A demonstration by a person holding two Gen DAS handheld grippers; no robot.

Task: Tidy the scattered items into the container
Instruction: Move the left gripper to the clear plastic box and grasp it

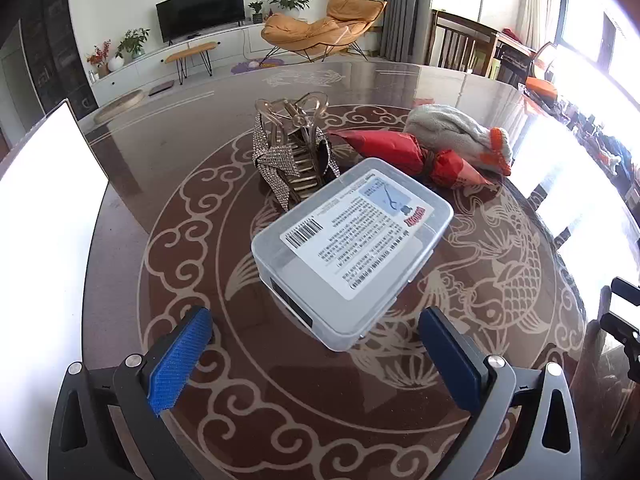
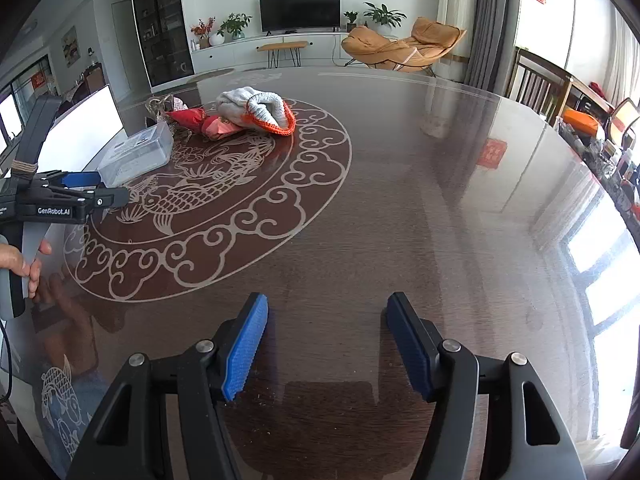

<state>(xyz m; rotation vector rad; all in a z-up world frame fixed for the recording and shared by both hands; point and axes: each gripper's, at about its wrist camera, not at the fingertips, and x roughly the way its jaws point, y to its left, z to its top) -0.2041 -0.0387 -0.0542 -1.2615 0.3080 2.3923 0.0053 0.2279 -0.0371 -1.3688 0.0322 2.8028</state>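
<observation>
A clear plastic box (image 1: 352, 252) with a printed label on its closed lid lies on the table, its near corner between the fingers of my open left gripper (image 1: 316, 320); the pads do not touch it. Behind it lie a rhinestone hair claw (image 1: 294, 152), a red wrapped packet (image 1: 412, 156) and a grey knitted glove (image 1: 460, 136) with an orange cuff. In the right wrist view the box (image 2: 140, 152), packet (image 2: 200, 120) and glove (image 2: 260, 114) sit far left, with the left gripper (image 2: 100, 188) beside the box. My right gripper (image 2: 327, 304) stands open over bare table.
The round dark table (image 2: 400, 200) has a pale koi and cloud pattern under glass. A bright white panel (image 1: 44, 240) stands at its left edge. Wooden chairs (image 1: 460, 40) and cluttered shelves (image 2: 600, 152) lie beyond the far right rim. A hand (image 2: 24, 260) holds the left gripper's handle.
</observation>
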